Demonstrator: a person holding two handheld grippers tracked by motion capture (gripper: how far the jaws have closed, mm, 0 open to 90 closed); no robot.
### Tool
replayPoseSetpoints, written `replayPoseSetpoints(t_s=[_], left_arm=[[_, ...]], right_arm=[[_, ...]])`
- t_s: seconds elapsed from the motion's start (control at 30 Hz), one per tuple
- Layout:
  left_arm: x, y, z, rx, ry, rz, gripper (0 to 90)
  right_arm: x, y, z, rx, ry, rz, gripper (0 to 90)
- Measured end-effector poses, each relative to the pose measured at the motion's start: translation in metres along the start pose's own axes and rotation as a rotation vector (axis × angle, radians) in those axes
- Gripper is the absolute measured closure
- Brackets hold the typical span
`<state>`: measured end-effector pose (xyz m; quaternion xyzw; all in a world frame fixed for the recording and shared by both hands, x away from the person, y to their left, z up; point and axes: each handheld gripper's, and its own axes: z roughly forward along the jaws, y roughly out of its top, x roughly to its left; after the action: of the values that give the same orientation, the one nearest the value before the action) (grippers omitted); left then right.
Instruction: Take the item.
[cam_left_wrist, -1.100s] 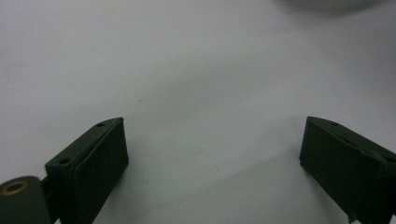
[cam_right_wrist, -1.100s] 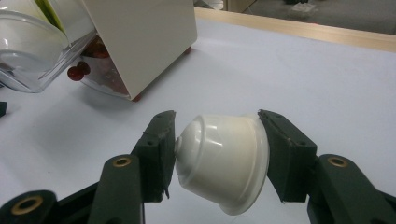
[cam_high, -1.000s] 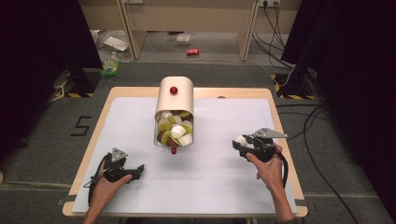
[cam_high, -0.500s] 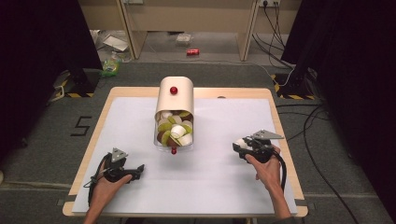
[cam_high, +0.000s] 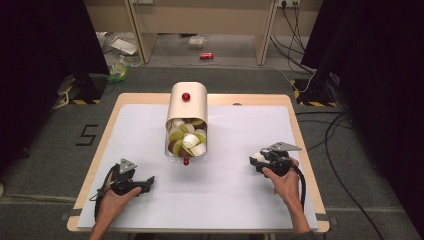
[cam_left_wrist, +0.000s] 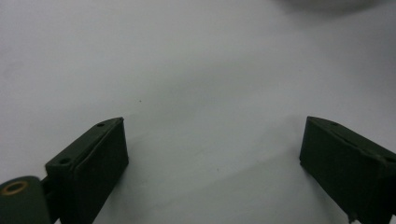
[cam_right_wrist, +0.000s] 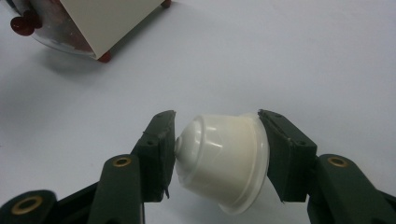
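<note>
We hold a smooth, glossy white plastic capsule (cam_right_wrist: 222, 161), dome-shaped with a flanged rim, pinched between the right gripper (cam_right_wrist: 219, 140) fingers at lower centre. The left gripper (cam_left_wrist: 212, 149) fingers stand spread above the matte white surface (cam_left_wrist: 201, 70).

We are seeing the dispenser (cam_high: 186, 111) sitting on the table (cam_high: 240, 200) at the middle of the far edge, its open end facing the near edge with capsules (cam_high: 186, 139) lying inside. We are holding the left gripper (cam_high: 148, 183) near the near left corner and the right gripper (cam_high: 255, 161) toward the right edge, a capsule (cam_right_wrist: 223, 158) sitting between its jaws.
</note>
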<state>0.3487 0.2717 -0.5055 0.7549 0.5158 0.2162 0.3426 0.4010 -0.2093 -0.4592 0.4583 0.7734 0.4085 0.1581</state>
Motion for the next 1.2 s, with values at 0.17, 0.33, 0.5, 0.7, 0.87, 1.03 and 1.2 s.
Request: replayPoseSetpoints(t_s=[0.17, 0.33, 0.5, 0.7, 0.87, 1.03, 1.2], left_arm=[[0.0001, 0.0000, 0.0000, 0.000, 0.000, 0.000, 6.8], [0.0000, 0.0000, 0.0000, 0.000, 0.000, 0.000, 6.8], [0.0001, 0.0000, 0.0000, 0.000, 0.000, 0.000, 6.8], [0.0001, 0.0000, 0.0000, 0.000, 0.000, 0.000, 6.8], [0.0001, 0.0000, 0.0000, 0.001, -0.001, 0.000, 6.8], [0.0001, 0.0001, 0.0000, 0.001, 0.000, 0.000, 6.8], [0.0001, 0.0000, 0.0000, 0.000, -0.001, 0.000, 6.8]], right_arm=[[-0.0018, -0.0026, 0.0029, 0.012, -0.001, 0.003, 48.5], [-0.0037, -0.0048, 0.0046, 0.020, -0.001, 0.017, 48.5], [-0.0064, -0.0064, 0.0064, 0.022, 0.003, 0.026, 48.4], [-0.0074, -0.0064, 0.0057, 0.027, 0.008, 0.040, 48.2], [-0.0087, -0.0066, 0.0052, 0.031, 0.008, 0.045, 47.6], [-0.0089, -0.0068, 0.0055, 0.045, -0.005, 0.035, 45.9], [-0.0094, -0.0072, 0.0057, 0.051, -0.012, 0.032, 45.3]])
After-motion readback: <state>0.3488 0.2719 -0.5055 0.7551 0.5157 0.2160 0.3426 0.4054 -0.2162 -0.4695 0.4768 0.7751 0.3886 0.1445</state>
